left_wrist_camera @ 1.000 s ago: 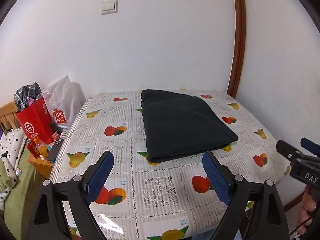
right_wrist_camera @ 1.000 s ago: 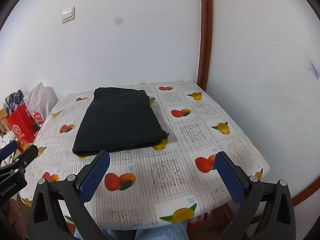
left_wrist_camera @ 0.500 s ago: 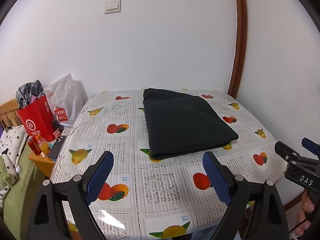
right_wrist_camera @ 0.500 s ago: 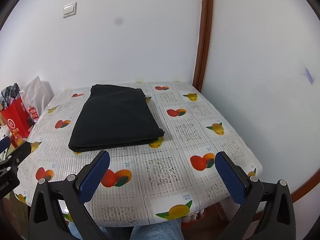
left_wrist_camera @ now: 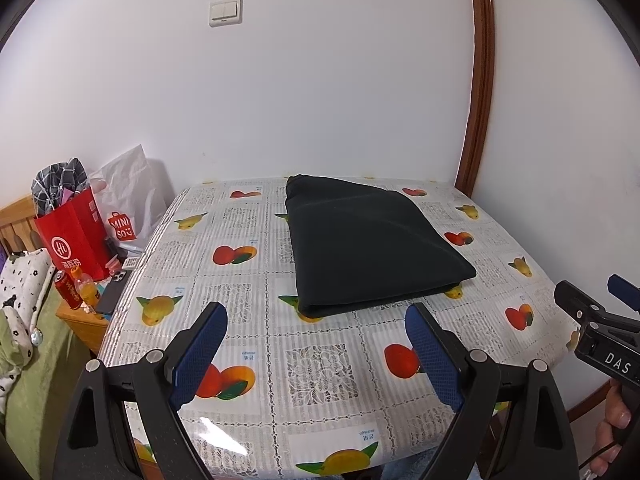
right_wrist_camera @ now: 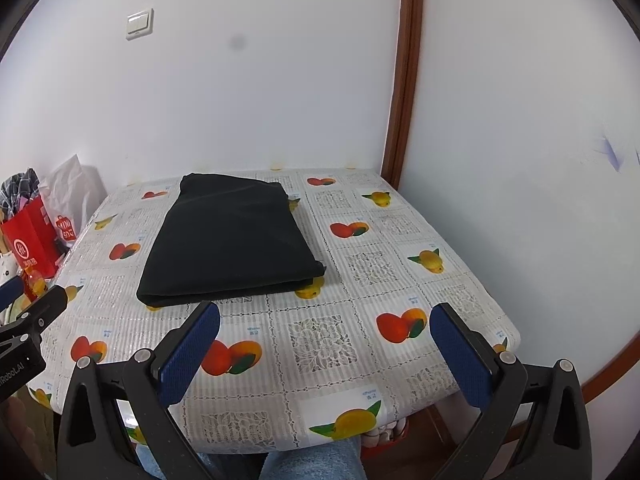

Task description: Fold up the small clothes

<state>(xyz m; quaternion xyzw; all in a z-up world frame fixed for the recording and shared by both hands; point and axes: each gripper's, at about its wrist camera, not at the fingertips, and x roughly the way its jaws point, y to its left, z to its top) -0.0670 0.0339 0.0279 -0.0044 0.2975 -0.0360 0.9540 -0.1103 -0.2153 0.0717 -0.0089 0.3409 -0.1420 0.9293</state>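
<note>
Left wrist view, garment: a dark garment (left_wrist_camera: 372, 248) lies folded into a flat rectangle on the far half of the surface (left_wrist_camera: 320, 364), its doubled edge toward the camera and layers stacked evenly.
Left wrist view, left gripper: the left gripper (left_wrist_camera: 316, 344) hangs above the near edge of the surface, jaws wide apart with nothing between them, well short of the cloth.
Left wrist view, other gripper: the tip of the right gripper (left_wrist_camera: 592, 300) shows at the right margin, off the surface's corner, touching nothing.
Left wrist view, surroundings: a red paper bag (left_wrist_camera: 76, 236) and a white bag (left_wrist_camera: 128, 204) stand off to the left, apart from the work.
Right wrist view, garment: the same folded piece (right_wrist_camera: 232, 244) sits left of centre on the fruit-print cover, its near right corner slightly uneven where a lower layer peeks out.
Right wrist view, right gripper: the right gripper (right_wrist_camera: 324, 344) is held back over the near edge, jaws spread and empty.
Right wrist view, other gripper: part of the left gripper (right_wrist_camera: 36, 316) enters at the left margin, clear of the cloth.
Done: the folding of this piece looks complete, judging by its compact, squared shape.
Left: perhaps tidying that near corner; no other unfolded clothing is visible on the surface.
</note>
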